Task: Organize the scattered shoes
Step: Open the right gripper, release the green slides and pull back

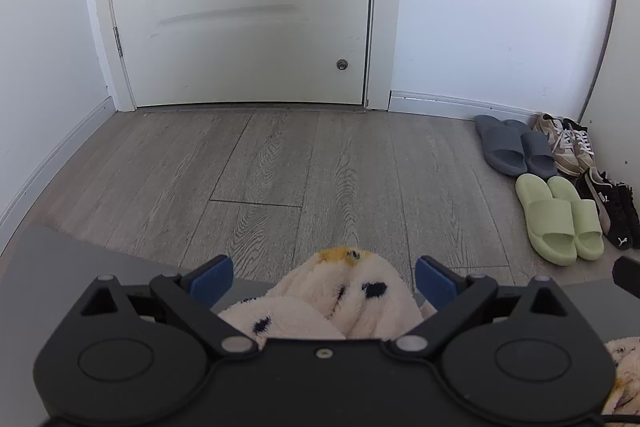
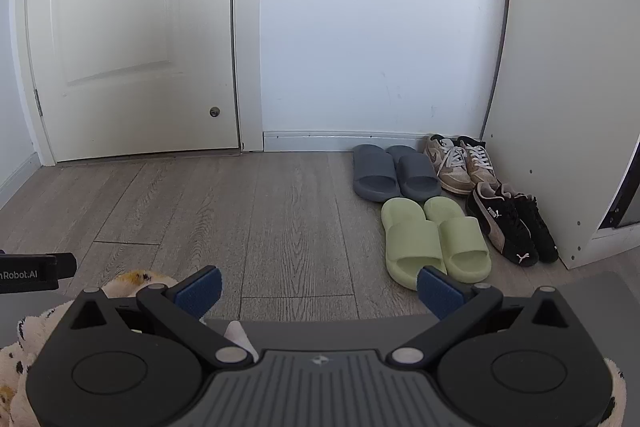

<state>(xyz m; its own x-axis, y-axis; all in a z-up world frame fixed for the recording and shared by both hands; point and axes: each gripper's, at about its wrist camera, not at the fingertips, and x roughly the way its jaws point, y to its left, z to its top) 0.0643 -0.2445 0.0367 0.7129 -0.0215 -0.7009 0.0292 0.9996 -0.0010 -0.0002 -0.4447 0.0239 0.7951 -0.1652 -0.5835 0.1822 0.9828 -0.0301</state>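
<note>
Step in hand, by my reading: the last pair, the fluffy slippers, not yet picked up.

Left gripper (image 1: 324, 281): jaws wide, one cream fluffy slipper (image 1: 340, 291) lying between them, ungripped. Next move calls for closing on it.

Right gripper (image 2: 318, 291): jaws wide, empty.

Far right: grey slides (image 2: 394, 173), green slides (image 2: 434, 241), tan sneakers (image 2: 460, 163), black sneakers (image 2: 514, 225) paired by the wall.
</note>
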